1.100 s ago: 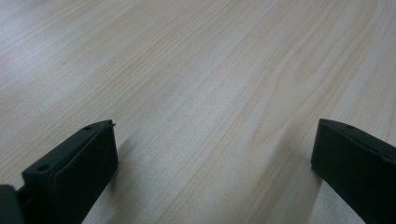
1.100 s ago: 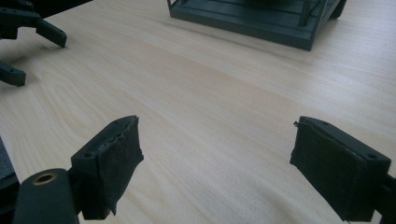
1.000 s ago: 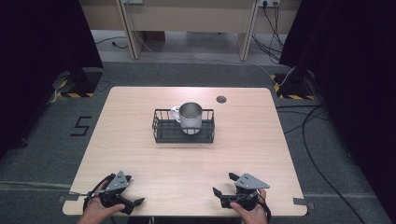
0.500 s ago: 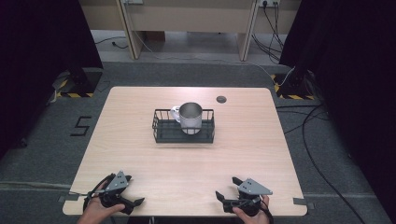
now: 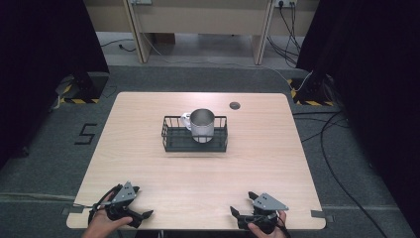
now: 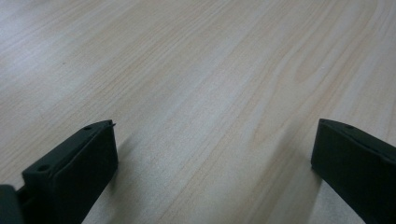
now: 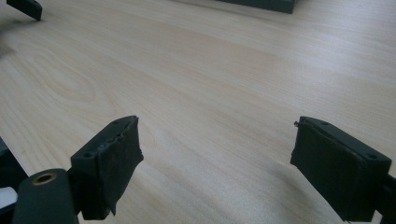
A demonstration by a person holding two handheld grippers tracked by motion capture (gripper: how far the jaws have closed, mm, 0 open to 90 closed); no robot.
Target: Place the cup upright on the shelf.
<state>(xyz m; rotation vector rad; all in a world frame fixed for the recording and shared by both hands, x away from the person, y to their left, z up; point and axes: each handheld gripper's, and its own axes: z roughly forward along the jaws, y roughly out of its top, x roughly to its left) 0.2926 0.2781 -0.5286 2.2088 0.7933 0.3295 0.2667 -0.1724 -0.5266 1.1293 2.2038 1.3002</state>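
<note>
A: What is at the left?

B: The left gripper [image 5: 130, 214] is at the near left corner of the wooden worktop [image 5: 148, 119]. A hand [image 5: 101, 224] holds it from below. Its two black jaws are wide apart, with bare wood between them. They hold nothing.

A: And in the middle?

B: A black wire basket [image 5: 171, 134] sits on the worktop, well apart from both grippers. A shiny metal mug [image 5: 202, 124] stands up straight inside it, toward the right part of the basket. The mug's handle points to the left.

A: Anything behind it?

B: A small dark round spot [image 5: 235, 105] is on the worktop, near the far edge, a bit to the right of the mug.

A: What is at the right?

B: The right gripper [image 5: 246, 210] is at the near right corner. A hand [image 5: 265, 229] holds it too. Its jaws are also wide apart and empty, low over the wood. In the right gripper view, the edge of the basket [image 7: 261, 4] shows at the top.
</note>
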